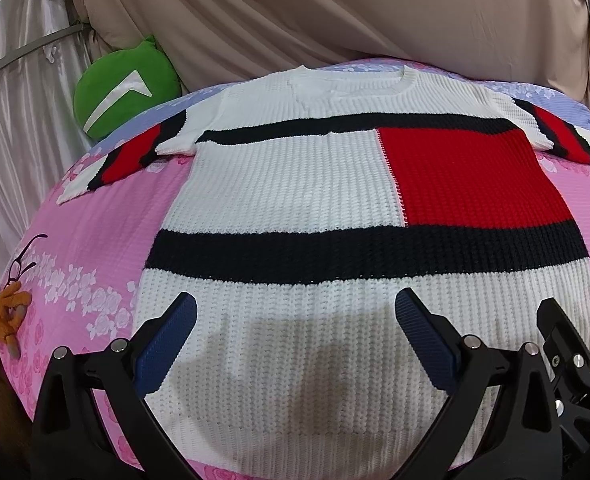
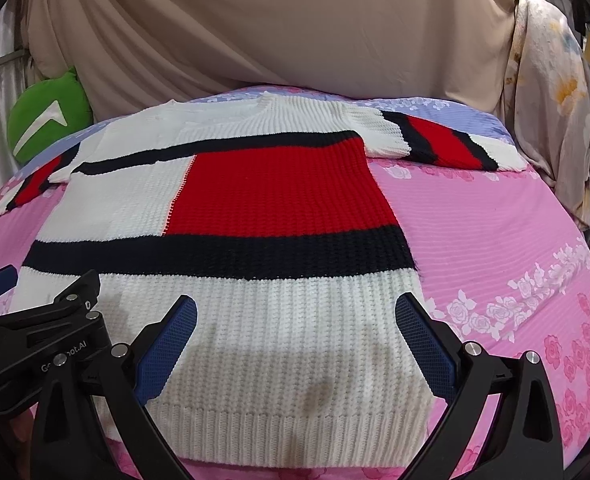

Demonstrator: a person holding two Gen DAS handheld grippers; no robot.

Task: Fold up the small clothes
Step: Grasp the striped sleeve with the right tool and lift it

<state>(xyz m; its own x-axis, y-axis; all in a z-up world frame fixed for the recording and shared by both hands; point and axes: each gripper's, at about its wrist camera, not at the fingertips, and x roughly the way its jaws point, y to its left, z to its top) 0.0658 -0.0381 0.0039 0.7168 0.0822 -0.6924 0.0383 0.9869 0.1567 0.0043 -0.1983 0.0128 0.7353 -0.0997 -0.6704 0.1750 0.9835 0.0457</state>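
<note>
A knitted sweater (image 1: 295, 184) lies flat and spread on the pink bedspread (image 1: 95, 248), hem toward me, collar at the far side. It is white with black bands and a red block (image 2: 279, 192); both sleeves stretch sideways. My left gripper (image 1: 295, 300) hovers open over the white hem area, nothing between its blue pads (image 1: 167, 344). My right gripper (image 2: 295, 300) is open too, above the hem's right part. In the right wrist view the left gripper's black body (image 2: 43, 336) shows at lower left.
A green cushion (image 1: 123, 88) leans at the bed's far left against beige drapes (image 1: 335, 12). Glasses (image 1: 23, 260) and an orange glove (image 1: 7, 308) lie at the left edge. A floral cloth (image 2: 551, 120) hangs on the right. Bare pink bedspread (image 2: 515, 240) lies right of the sweater.
</note>
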